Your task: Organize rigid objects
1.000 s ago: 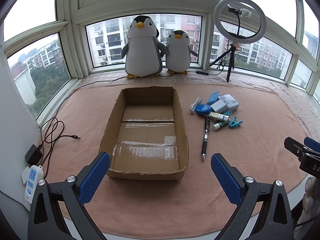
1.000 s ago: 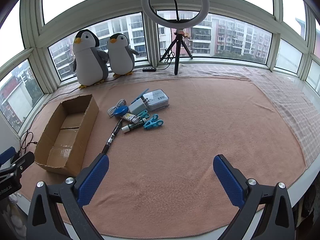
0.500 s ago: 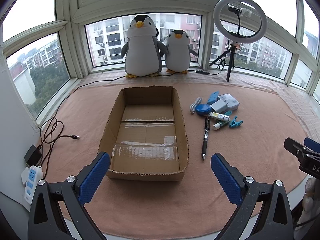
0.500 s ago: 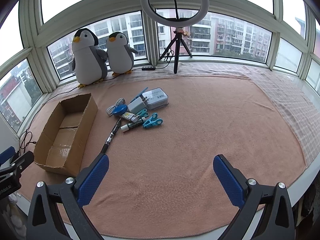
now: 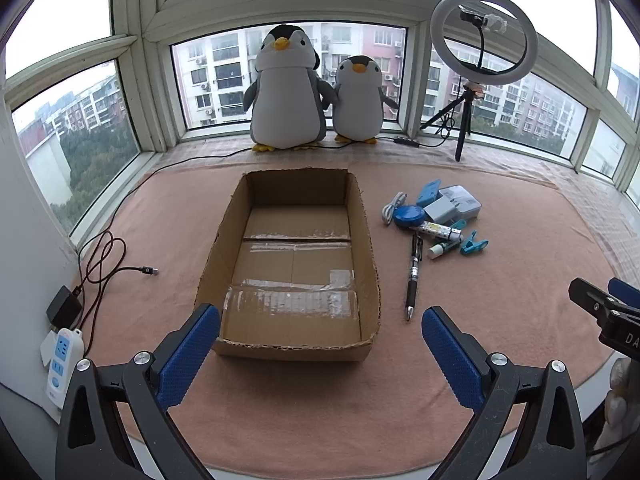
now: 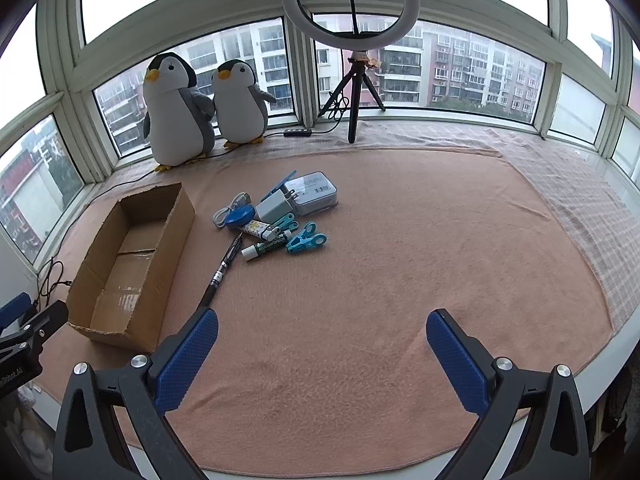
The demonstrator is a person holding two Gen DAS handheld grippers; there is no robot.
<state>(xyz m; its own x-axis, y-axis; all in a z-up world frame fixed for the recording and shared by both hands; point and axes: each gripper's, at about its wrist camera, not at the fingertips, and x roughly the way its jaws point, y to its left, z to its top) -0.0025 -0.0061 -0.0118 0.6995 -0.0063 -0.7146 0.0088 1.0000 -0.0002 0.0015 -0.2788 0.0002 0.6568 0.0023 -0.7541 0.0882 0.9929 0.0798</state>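
An empty open cardboard box point(image 5: 294, 268) point(image 6: 132, 264) lies on the pink cloth. To its right is a heap of small items: a black pen point(image 5: 414, 276) point(image 6: 222, 270), a grey case point(image 5: 460, 202) point(image 6: 314, 198), a white charger point(image 6: 274, 207), a blue round disc point(image 5: 408, 216) point(image 6: 239, 216), a glue stick point(image 5: 442, 247) point(image 6: 266, 247) and blue clips point(image 5: 473, 243) point(image 6: 306, 239). My left gripper point(image 5: 320, 354) is open and empty, just before the box's near wall. My right gripper point(image 6: 322, 354) is open and empty, over bare cloth, well short of the heap.
Two penguin plush toys point(image 5: 286, 92) point(image 6: 176, 114) and a ring light on a tripod point(image 5: 482, 36) point(image 6: 352, 4) stand at the window. A power strip point(image 5: 60, 364) and a loose cable point(image 5: 104, 260) lie at the left edge.
The right wrist view has drifted slightly, so the heap and box sit a little further left in it. The left gripper is still.
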